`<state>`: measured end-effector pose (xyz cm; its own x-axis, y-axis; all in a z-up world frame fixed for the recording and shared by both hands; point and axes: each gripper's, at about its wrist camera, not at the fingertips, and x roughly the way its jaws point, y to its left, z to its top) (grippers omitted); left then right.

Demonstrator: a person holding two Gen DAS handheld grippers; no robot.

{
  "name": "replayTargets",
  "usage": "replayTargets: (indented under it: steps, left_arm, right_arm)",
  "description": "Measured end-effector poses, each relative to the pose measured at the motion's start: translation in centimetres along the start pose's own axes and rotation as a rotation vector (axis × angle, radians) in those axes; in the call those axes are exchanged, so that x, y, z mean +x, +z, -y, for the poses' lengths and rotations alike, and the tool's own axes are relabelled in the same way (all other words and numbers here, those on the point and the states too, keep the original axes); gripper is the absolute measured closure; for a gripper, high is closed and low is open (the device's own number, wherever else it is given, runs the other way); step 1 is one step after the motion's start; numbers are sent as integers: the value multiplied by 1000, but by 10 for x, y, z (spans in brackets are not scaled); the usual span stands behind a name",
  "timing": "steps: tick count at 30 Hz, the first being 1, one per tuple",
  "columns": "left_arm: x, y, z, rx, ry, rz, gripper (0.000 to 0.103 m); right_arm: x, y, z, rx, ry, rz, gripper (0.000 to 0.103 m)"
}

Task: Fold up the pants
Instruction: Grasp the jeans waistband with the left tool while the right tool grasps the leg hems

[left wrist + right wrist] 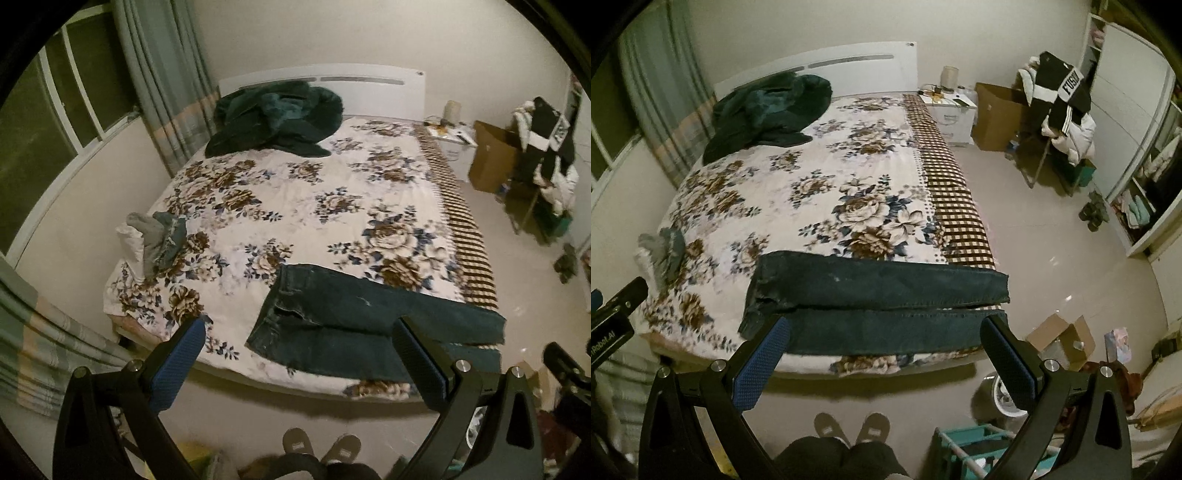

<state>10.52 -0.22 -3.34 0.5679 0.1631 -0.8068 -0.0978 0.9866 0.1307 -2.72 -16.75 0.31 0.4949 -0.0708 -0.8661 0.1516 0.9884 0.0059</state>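
Lying flat along the near edge of the bed point(332, 206), the dark blue pants point(354, 325) stretch crosswise, both legs side by side with the cuffs toward the checked right border and the waist toward the left. Both claws hang above the floor short of the bed, the left claw point(299, 350) spread wide and holding nothing, the right claw point(886, 350) likewise spread and empty. A dark green blanket point(273, 118) is heaped near the headboard.

Dark-blue jeans point(879, 295); floral bedspread point(812, 184) (brown-blue blooms).
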Motion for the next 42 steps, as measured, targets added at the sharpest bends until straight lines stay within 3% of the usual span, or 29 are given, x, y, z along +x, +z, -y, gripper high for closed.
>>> replayTargets:
  steps: [6,16,25,27,32,35,38,40,41,42]
  left_arm:
    - [78,16,30,40,57,-85,0]
    - [258,59,66,48,87,-307,0]
    - [461,79,56,-164,69,-593,0]
    - [505,77,47,-239,92,-641,0]
    - [601,57,28,-374,171,-717,0]
    - [642,43,24,-413,193,-782,8]
    - [664,34,25,-428,217,-789,16]
    - [665,33,28,-416,234,-755,35]
    - [661,33,30,-409,239,-727,55]
    - [658,33,31,-401,245,-713,67]
  right_arm:
    - [106,36,25,61,-59,-81,0]
    - [327,96,80,277,-114,-296,0]
    - [511,115,141,451,-233,-441,0]
    - [562,110,163,498,-258,-481,0]
    - [642,86,209,596,-276,-545,0]
    - [677,72,236,648,-303,-566,0]
    - [697,59,263,727,-308,-582,0]
    - [707,52,277,770,-314,-593,0]
    - [715,47,283,795,-313,-603,0]
    - [719,44,287,811,-312,-613,0]
